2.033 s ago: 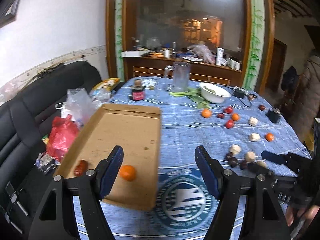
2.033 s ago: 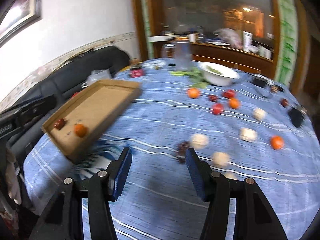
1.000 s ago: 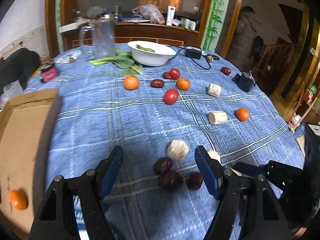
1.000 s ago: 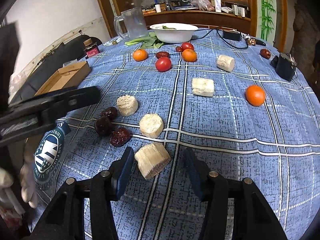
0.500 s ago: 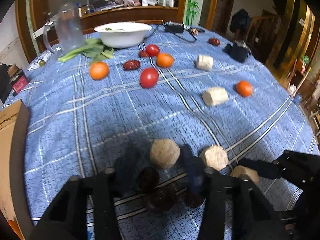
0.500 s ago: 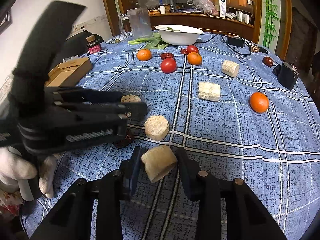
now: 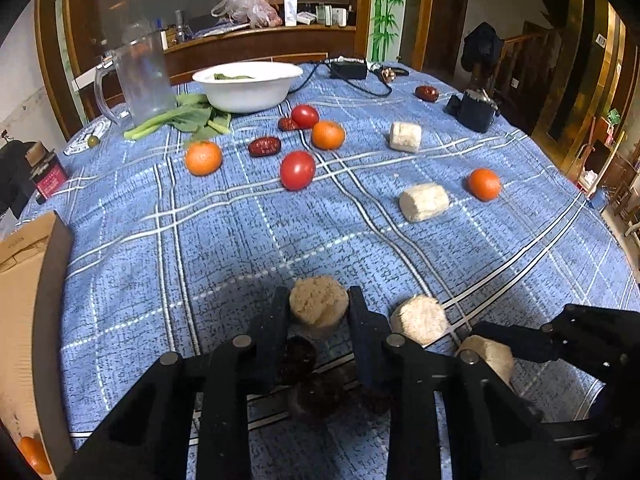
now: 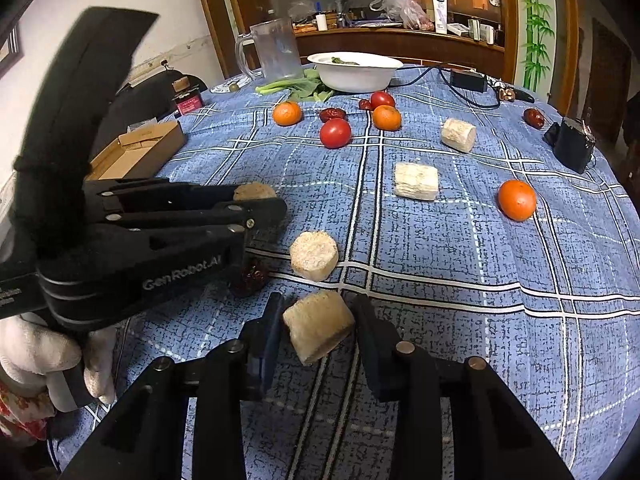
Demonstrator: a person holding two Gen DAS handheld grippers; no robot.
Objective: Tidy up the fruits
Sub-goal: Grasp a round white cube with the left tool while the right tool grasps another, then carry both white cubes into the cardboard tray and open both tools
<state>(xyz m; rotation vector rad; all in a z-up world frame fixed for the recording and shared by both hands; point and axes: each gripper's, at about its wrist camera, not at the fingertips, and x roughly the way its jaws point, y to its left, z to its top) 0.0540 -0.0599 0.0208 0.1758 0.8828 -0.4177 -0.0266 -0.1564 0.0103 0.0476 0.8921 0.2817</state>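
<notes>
My left gripper [image 7: 319, 312] is shut on a round beige chunk [image 7: 319, 305] near the table's front; it shows from the side in the right wrist view [image 8: 256, 200]. Dark red dates [image 7: 298, 356] lie under its fingers. My right gripper [image 8: 316, 322] is shut on another beige chunk [image 8: 318, 326], also seen in the left wrist view [image 7: 490, 356]. A third chunk [image 8: 314, 254] lies between them. Tangerines [image 7: 203, 157], tomatoes [image 7: 297, 170], dates [image 7: 264, 146] and more chunks [image 7: 424, 201] are scattered farther back.
A cardboard tray [image 7: 24, 304] at the left edge holds a tangerine [image 7: 34, 454]. A white bowl [image 7: 248, 84], a plastic jug [image 7: 140, 76], greens [image 7: 188, 118], a small jar [image 7: 46, 176] and a black device [image 7: 474, 110] stand at the back.
Both grippers moved from the tray side to the front cluster, lowered over the beige chunks, and their jaws closed onto one chunk each.
</notes>
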